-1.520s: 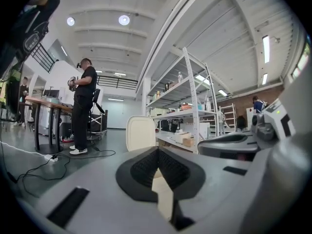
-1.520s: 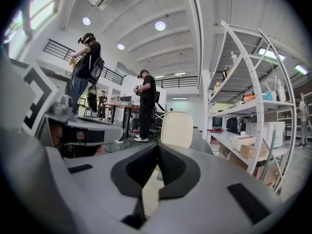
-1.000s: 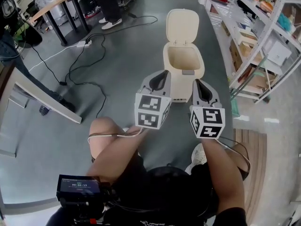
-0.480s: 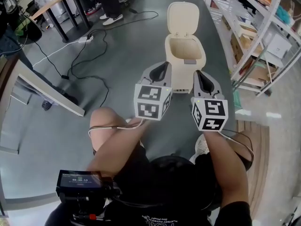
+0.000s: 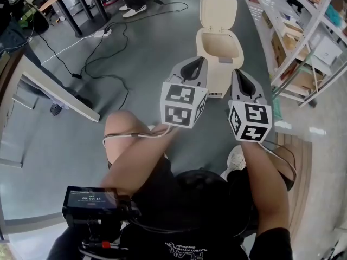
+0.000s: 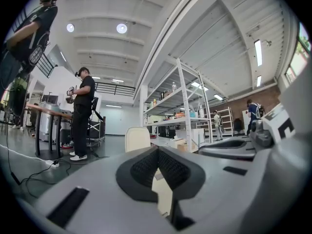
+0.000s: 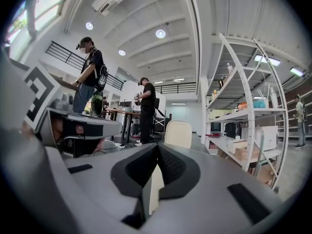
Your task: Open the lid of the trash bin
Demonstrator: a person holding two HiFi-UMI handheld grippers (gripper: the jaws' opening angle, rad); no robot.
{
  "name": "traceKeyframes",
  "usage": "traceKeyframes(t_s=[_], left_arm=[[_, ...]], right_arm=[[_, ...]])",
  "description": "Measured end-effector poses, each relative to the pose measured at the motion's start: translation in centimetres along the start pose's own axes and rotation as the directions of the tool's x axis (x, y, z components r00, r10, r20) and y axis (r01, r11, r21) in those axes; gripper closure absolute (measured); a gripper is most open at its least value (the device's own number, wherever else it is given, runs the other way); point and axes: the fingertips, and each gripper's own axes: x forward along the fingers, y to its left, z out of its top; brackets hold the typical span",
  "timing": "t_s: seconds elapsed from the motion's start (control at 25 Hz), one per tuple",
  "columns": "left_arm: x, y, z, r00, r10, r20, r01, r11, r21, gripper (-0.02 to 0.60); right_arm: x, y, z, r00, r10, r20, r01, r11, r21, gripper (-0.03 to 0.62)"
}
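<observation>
bin (image 5: 219, 73) stands on floor (image 5: 154, 53) beside shelves (image 5: 303, 31), lid (image 5: 218, 8) raised upright. left gripper (image 5: 197, 65) and right gripper (image 5: 239, 76) held side by side near bin's front, each with jaws pressed together, nothing between.

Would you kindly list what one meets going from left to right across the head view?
slanted white board → left gripper → right gripper → white shelving. The trash bin is left out, since it overlaps both grippers.
</observation>
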Motion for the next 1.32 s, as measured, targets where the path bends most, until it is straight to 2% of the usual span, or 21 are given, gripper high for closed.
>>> traceKeyframes(t_s=[0.52,1.32], left_arm=[[-0.3,0.4,0.0,1.0,0.005,0.002,-0.005,1.0,0.003,0.581],[-0.9,0.6,0.4,1.0,0.006,0.015,-0.006,1.0,0.019,0.581]], right_arm=[[0.0,0.3,1.3,1.0,-0.005,0.026,0.005,1.0,-0.007,0.589],[0.1,0.5,0.7,0.999,-0.021,0.029,0.021,1.0,-0.005,0.589]])
